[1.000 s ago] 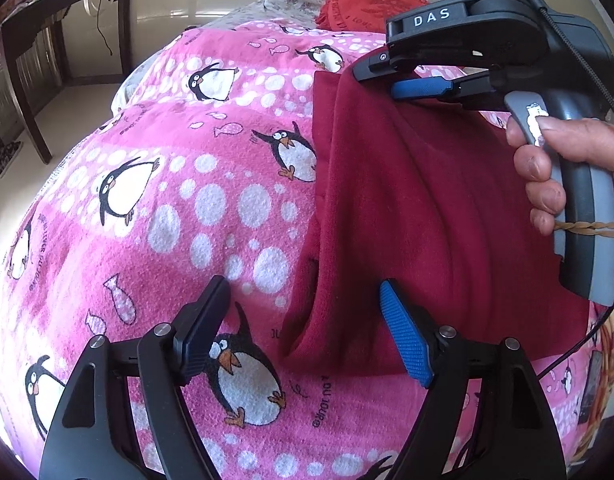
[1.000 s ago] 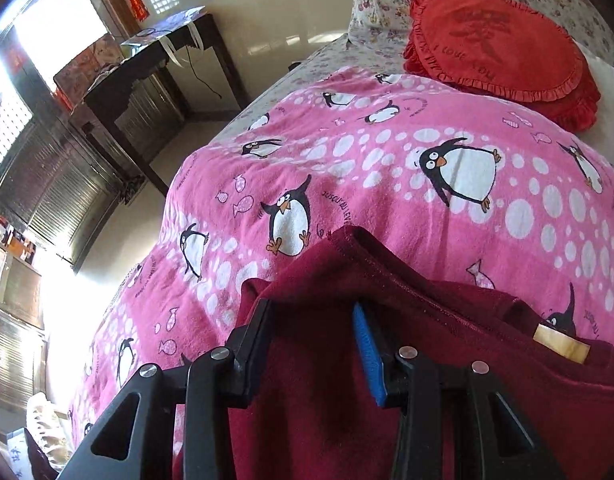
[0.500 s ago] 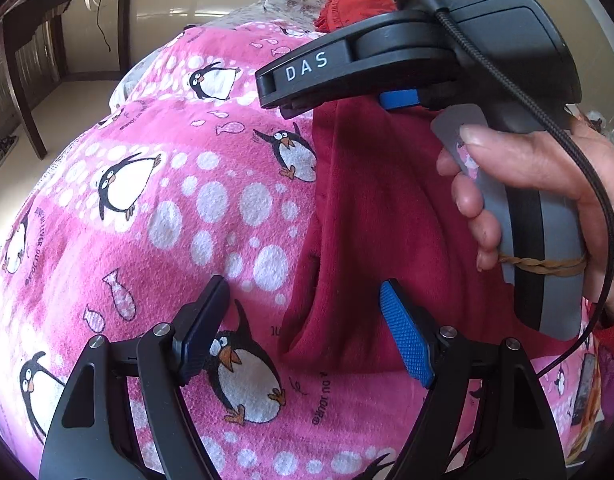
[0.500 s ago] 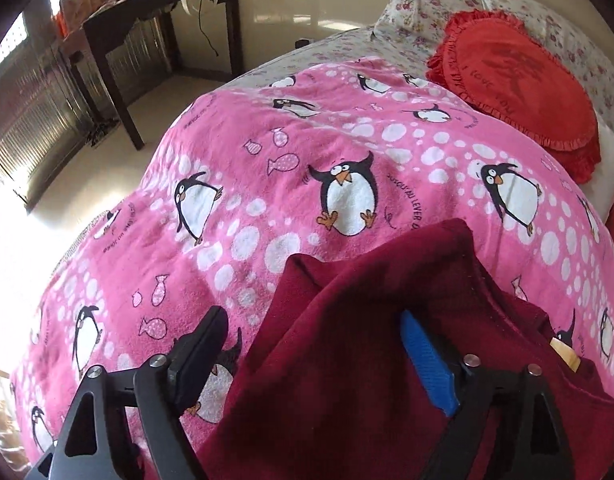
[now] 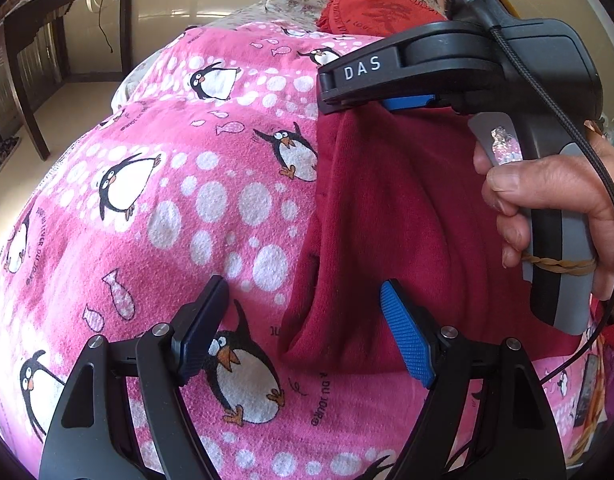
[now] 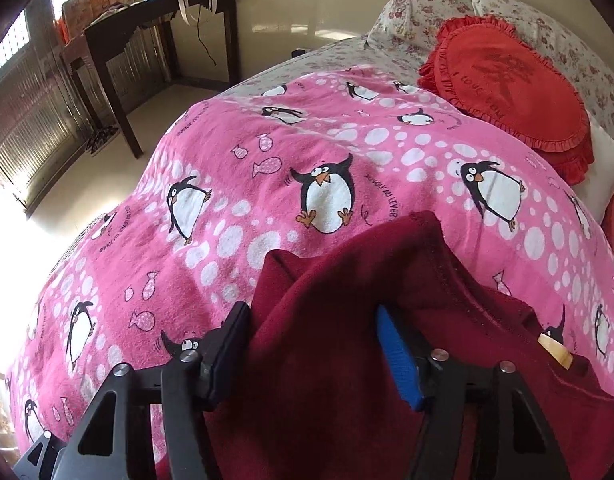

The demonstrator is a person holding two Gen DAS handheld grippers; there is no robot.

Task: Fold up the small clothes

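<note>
Maroon garment (image 6: 347,360) is lying on the penguin blanket (image 6: 307,148) while the right gripper (image 6: 315,352), just re-aimed, is narrowing around its raised fold (pads not yet clamping) and the left gripper (image 5: 307,328) is waiting wide.

A home bedroom: bed under pink penguin blanket (image 6: 267,208), floral pillows (image 6: 419,16), red ruffled cushion (image 6: 507,92), dark wooden table (image 6: 155,20).

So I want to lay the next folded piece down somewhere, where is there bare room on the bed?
The penguin blanket lies bare left of the maroon garment, out to the bed edge facing the dark table. A narrower bare strip runs between the garment's far edge and the red ruffled cushion. It is crowded at the garment, where the left gripper and right gripper work.
</note>
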